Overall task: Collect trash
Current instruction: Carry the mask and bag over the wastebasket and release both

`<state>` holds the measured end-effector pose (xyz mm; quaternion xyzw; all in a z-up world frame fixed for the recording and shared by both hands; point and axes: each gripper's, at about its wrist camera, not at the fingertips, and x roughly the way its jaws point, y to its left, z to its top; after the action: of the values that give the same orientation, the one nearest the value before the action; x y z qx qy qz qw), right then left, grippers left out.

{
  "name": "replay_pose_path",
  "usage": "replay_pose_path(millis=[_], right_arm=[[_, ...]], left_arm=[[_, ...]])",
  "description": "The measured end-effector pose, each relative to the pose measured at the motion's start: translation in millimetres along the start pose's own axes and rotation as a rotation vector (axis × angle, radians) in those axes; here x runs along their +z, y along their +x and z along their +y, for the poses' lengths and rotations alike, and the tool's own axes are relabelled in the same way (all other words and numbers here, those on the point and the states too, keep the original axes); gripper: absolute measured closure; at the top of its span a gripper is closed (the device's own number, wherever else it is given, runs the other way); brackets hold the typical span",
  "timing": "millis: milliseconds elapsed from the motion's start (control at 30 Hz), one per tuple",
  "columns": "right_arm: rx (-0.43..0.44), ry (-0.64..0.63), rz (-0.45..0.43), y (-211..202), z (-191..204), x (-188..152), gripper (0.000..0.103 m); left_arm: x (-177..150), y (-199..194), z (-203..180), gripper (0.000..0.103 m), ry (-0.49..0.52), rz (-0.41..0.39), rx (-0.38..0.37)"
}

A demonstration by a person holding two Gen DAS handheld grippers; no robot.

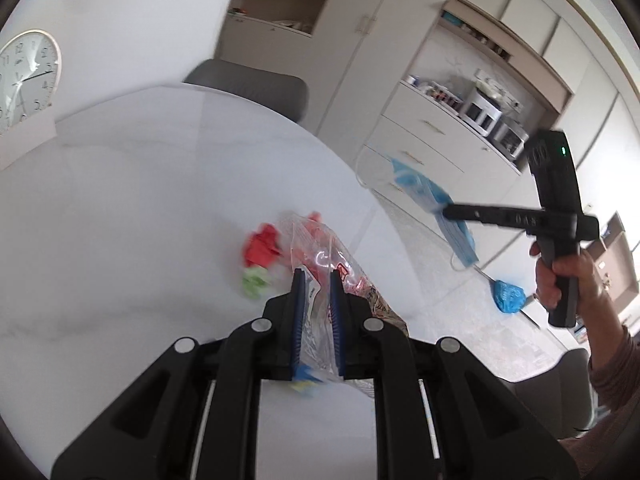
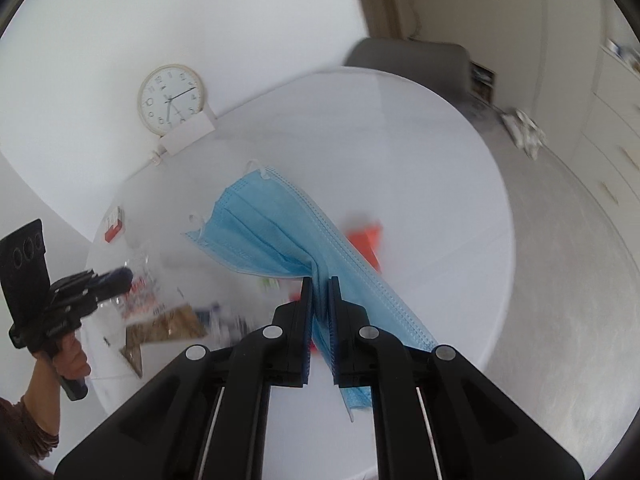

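My left gripper [image 1: 317, 276] is shut on a clear plastic bag [image 1: 320, 264] with red print and trash inside, held above the white round table [image 1: 120, 200]. It shows again at the left of the right wrist view as the left gripper [image 2: 120, 276], the clear plastic bag [image 2: 140, 284] hanging from it. My right gripper [image 2: 320, 282] is shut on a blue face mask [image 2: 272, 228], lifted over the table. From the left wrist view, the right gripper [image 1: 448, 211] holds the blue face mask [image 1: 428, 192] out past the table's right edge. A red scrap [image 1: 262, 246] and a green scrap [image 1: 254, 282] lie on the table.
A wall clock [image 2: 170, 100] leans at the table's far side beside a white card [image 2: 188, 134]. A grey chair [image 1: 256, 86] stands behind the table. A blue crumpled piece [image 1: 508, 296] lies on the floor at right. Cabinets and shelves [image 1: 460, 120] line the wall.
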<state>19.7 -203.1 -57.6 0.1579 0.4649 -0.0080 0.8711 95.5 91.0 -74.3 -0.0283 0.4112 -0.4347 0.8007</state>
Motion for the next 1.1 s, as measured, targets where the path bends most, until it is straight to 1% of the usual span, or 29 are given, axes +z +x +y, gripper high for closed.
replay_pose_path(millis=[100, 167, 233, 300, 400, 467, 600, 667, 700, 733, 767, 800, 833, 867, 900, 933, 967, 1000, 1067, 1100], right_arm=[[-0.060, 0.090, 0.031, -29.6, -27.1, -63.9, 0.095], [-0.088, 0.153, 0.059, -41.6, -47.7, -107.6, 0.095], [-0.129, 0.208, 0.102, -42.9, -68.4, -148.8, 0.095], [-0.167, 0.240, 0.141, -33.7, -85.7, -180.9, 0.095], [-0.172, 0.316, 0.199, -3.6, -116.6, -226.2, 0.095], [-0.189, 0.335, 0.248, 30.5, -134.5, -250.3, 0.095], [-0.191, 0.364, 0.345, 97.4, -163.2, -292.6, 0.095], [-0.191, 0.372, 0.403, 132.5, -174.2, -310.0, 0.089], [-0.186, 0.372, 0.421, 143.3, -177.2, -316.9, 0.087], [-0.180, 0.366, 0.442, 158.3, -177.9, -322.4, 0.079], [-0.173, 0.360, 0.461, 168.1, -178.3, -326.0, 0.067], [-0.169, 0.354, 0.478, 174.3, -180.8, -331.0, 0.061], [-0.171, 0.348, 0.485, 177.7, -181.3, -332.5, 0.049], [-0.169, 0.343, 0.484, 179.0, -180.5, -331.1, 0.042], [-0.168, 0.339, 0.473, 177.1, -179.8, -329.4, 0.039], [-0.166, 0.340, 0.464, 170.5, -183.5, -331.7, 0.033], [-0.164, 0.343, 0.453, 164.7, -185.3, -331.4, 0.029], [-0.166, 0.351, 0.435, 155.4, -187.7, -330.0, 0.027], [-0.195, 0.364, 0.401, 133.2, -191.3, -328.2, 0.019], [-0.221, 0.370, 0.378, 116.8, -195.7, -327.1, 0.017]], left_arm=[[-18.3, 3.3, -41.1, 0.091, 0.028, 0.036, -0.039], [-30.6, 10.4, -67.9, 0.091, 0.034, 0.073, -0.083], [-40.6, 20.5, -92.6, 0.090, 0.039, 0.113, -0.126], [-48.0, 30.4, -112.8, 0.091, 0.060, 0.147, -0.139], [-59.0, 42.0, -137.6, 0.091, 0.099, 0.190, -0.137], [-64.0, 49.3, -150.6, 0.091, 0.112, 0.214, -0.136], [-73.5, 63.1, -174.9, 0.091, 0.159, 0.244, -0.094], [-79.3, 71.6, -186.2, 0.091, 0.178, 0.260, -0.073], [-82.1, 75.8, -190.9, 0.091, 0.181, 0.270, -0.064], [-85.3, 82.5, -195.0, 0.091, 0.183, 0.282, -0.060], [-88.5, 87.1, -198.6, 0.091, 0.183, 0.292, -0.055], [-91.5, 92.5, -202.1, 0.090, 0.183, 0.302, -0.047], [-95.7, 97.9, -206.8, 0.090, 0.187, 0.314, -0.041], [-99.1, 101.7, -211.1, 0.091, 0.191, 0.322, -0.036], [-102.4, 105.3, -214.7, 0.091, 0.193, 0.330, -0.031], [-106.3, 109.5, -218.5, 0.091, 0.192, 0.339, -0.031], [-110.0, 113.7, -222.0, 0.091, 0.190, 0.349, -0.031], [-112.8, 117.1, -225.1, 0.091, 0.190, 0.358, -0.030], [-118.5, 126.1, -231.4, 0.090, 0.193, 0.375, -0.031], [-121.1, 130.1, -234.8, 0.090, 0.197, 0.380, -0.028]])
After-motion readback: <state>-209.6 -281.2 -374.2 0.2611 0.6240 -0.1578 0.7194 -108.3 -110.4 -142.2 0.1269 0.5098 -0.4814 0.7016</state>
